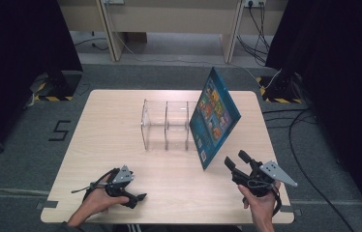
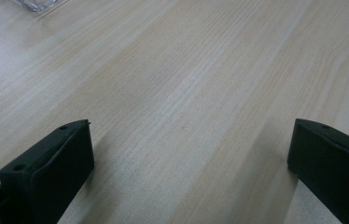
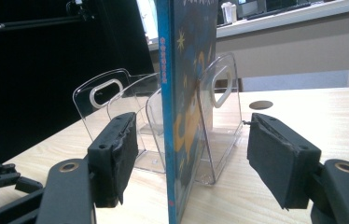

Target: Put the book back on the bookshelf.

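With our right hand-held gripper (image 3: 191, 154) open around the book (image 1: 215, 116), which seems loosely propped in the clear rack (image 1: 165, 124), it could topple onto the surface (image 1: 111, 145).

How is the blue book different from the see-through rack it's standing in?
The book is blue with colourful pictures; the rack is clear plastic. The book is a flat slab standing tilted; the rack is upright dividers with handle holes. The book rises higher than the rack. Both sit on the table.
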Motion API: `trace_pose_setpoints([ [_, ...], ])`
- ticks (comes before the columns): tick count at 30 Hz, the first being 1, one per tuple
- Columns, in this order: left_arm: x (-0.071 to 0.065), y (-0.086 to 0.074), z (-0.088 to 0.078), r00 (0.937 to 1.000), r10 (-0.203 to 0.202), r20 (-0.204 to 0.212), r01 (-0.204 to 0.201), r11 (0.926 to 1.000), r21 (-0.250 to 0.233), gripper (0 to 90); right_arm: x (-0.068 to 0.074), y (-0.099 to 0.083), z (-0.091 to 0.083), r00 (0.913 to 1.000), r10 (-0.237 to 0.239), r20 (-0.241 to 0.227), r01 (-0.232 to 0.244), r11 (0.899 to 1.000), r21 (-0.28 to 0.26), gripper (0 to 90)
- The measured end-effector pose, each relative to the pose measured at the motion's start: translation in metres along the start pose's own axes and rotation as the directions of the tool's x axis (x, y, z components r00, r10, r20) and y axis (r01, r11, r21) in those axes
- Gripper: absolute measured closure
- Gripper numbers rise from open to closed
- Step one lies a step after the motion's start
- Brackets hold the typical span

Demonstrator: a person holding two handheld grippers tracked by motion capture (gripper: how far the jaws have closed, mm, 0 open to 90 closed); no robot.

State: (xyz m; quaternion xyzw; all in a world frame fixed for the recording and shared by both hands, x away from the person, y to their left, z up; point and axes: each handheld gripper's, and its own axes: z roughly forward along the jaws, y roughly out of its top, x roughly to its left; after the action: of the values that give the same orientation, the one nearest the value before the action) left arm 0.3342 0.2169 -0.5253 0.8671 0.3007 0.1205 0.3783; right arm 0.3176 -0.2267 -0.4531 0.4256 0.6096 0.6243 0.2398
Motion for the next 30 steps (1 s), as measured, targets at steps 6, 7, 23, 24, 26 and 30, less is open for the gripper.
trace_pose_setpoints([
  [6,0.0,0.0,0.0,1.0,0.001,0.0,-0.001,1.0,0.0,0.0,-0.002,-0.003,-0.005,1.0,0.009,0.0,-0.009,1.0,0.006,31.7],
  [7,0.0,0.0,0.0,1.0,0.001,0.001,-0.001,1.0,0.0,0.0,-0.002,-0.003,-0.006,1.0,0.009,0.0,-0.009,1.0,0.008,31.5],
  [23,0.0,0.0,0.0,1.0,0.001,0.0,-0.001,1.0,0.001,0.0,-0.005,-0.011,-0.015,0.9996,0.026,-0.008,-0.025,0.999,0.039,24.6],
  [24,0.0,0.0,0.0,1.0,0.001,-0.001,-0.001,1.0,0.0,0.0,-0.006,-0.011,-0.016,0.9996,0.028,-0.008,-0.028,0.999,0.042,24.3],
  [26,0.0,0.0,0.0,1.0,0.0,-0.001,0.0,1.0,0.0,0.0,-0.006,-0.012,-0.017,0.9995,0.03,-0.009,-0.03,0.998,0.048,23.2],
  [30,0.0,0.0,0.0,1.0,0.001,-0.001,-0.001,1.0,0.0,0.0,-0.005,-0.015,-0.02,0.9993,0.034,-0.013,-0.033,0.998,0.061,22.1],
])
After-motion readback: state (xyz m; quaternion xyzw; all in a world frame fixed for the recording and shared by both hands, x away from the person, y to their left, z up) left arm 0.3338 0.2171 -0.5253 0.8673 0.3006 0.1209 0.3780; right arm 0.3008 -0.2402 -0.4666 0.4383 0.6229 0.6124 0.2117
